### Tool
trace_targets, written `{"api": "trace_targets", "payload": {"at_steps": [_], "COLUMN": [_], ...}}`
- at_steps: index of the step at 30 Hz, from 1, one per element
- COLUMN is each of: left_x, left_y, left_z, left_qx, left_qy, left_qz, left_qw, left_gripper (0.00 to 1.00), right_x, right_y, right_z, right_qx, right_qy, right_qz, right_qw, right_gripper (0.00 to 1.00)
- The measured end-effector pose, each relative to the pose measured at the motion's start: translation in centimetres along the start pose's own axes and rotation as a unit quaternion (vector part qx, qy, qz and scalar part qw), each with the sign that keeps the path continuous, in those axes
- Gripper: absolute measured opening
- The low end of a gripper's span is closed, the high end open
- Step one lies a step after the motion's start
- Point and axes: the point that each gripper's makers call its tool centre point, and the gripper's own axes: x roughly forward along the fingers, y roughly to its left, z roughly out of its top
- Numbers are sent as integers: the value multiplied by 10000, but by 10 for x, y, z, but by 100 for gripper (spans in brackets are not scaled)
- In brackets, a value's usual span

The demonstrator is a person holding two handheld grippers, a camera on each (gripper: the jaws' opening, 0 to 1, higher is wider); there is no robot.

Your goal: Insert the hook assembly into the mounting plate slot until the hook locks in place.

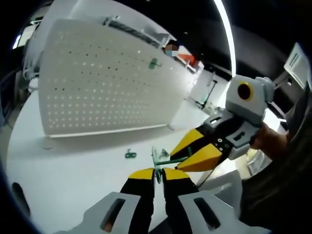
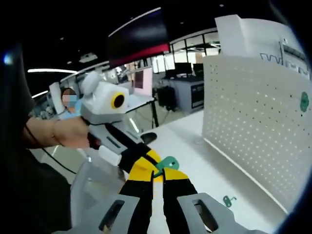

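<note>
In the left gripper view, the left gripper [image 1: 158, 171] rises from the bottom edge with its yellow-tipped jaws drawn close together on a small green hook assembly [image 1: 163, 160], which sticks up from between the tips. The right gripper [image 1: 192, 155] enters from the right side of that view, its yellow jaws closed on the same green piece from the other side, so both grippers meet at the part just above the white desk [image 1: 73, 170]. A hand [image 1: 267, 141] holds the right gripper's grey body.

Behind them a white perforated mounting plate [image 1: 107, 83] stands upright on the desk, with one green hook [image 1: 154, 63] already seated high on its face. A second loose green hook [image 1: 130, 154] lies on the desk, between the plate's lower edge and the grippers.

In the right gripper view, the right gripper [image 2: 158, 176] is clenched on the green hook assembly [image 2: 168, 163], and the left gripper [image 2: 146, 163] comes in from the left, held by a hand [image 2: 68, 131]. How the two sets of jaws share the small part is hard to tell there, since they overlap. The mounting plate [image 2: 253, 112] stands to the right, well apart from the held part, with the seated hook [image 2: 304, 101] near its far edge and the loose hook [image 2: 227, 200] on the desk [image 2: 195, 141] below it.
</note>
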Motion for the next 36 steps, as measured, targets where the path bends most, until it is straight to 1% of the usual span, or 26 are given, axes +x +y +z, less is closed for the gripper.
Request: {"api": "trace_targets", "payload": {"at_steps": [2,5,7,10,15,19,20,23,27,33,36], "left_x": [-1,-1,-2,-3,-2,-1,0,0,1,-2,-5], "left_y": [0,1,3,5,5,6,6,6,6,15,19], "left_z": [-2,-3,-3,-2,-4,-5,-5,-5,-7,-6,-5], "left_qx": [-77,-71,-49,-213,-235,-293,-355,-409,-403,-530,-491], "left_qy": [36,53,6,-22,43,18,15,-21,-14,-83,-111], "left_qz": [-29,-20,72,76,60,93,85,88,118,334,435], "left_qw": [10000,10000,10000,9997,9997,9995,9993,9991,9991,9980,9978], "left_gripper": [5,4,3,2,2,1,1,1,1,1,1], "right_x": [0,1,2,2,3,3,3,2,0,-4,-7], "right_y": [1,2,0,1,1,0,-1,-3,-3,-5,-7], "right_z": [-1,-2,-6,-6,-8,-8,-8,-9,-9,-7,-5], "right_qx": [59,94,16,74,109,185,223,542,651,706,711], "right_qy": [10,21,127,70,123,123,118,77,73,-32,-101], "right_qz": [55,78,54,71,79,76,81,103,104,80,44], "right_qw": [10000,9999,9999,9999,9998,9997,9996,9984,9978,9975,9974], "right_gripper": [4,4,4,4,4,4,5,5,5,4,4]}}
